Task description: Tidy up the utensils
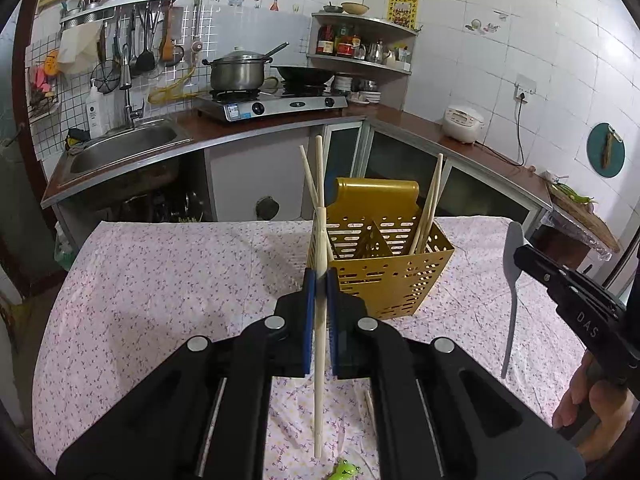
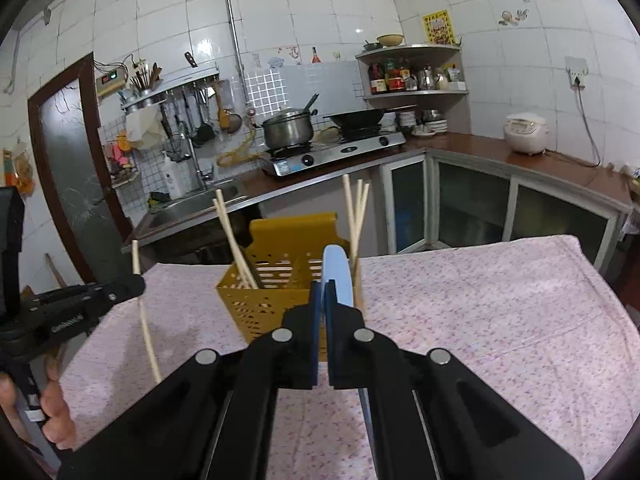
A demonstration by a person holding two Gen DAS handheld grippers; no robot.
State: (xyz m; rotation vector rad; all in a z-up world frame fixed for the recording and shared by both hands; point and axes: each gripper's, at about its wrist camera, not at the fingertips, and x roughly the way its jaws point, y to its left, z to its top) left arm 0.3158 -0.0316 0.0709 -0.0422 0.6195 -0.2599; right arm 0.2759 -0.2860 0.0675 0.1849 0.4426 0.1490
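Observation:
A yellow perforated utensil holder (image 1: 384,256) stands on the floral tablecloth, with chopsticks leaning in its left and right compartments; it also shows in the right wrist view (image 2: 276,280). My left gripper (image 1: 319,276) is shut on a wooden chopstick (image 1: 319,360), held upright just left of the holder. My right gripper (image 2: 323,286) is shut on a pale blue spoon (image 2: 340,268), close in front of the holder. From the left wrist view the right gripper (image 1: 520,254) holds the spoon (image 1: 512,304) handle-down at the right.
A loose chopstick (image 1: 370,410) and a small green frog rest (image 1: 345,471) lie on the cloth (image 1: 160,280) near me. Behind the table is a kitchen counter with a sink (image 1: 124,148), stove (image 1: 272,104) and rice cooker (image 1: 464,122).

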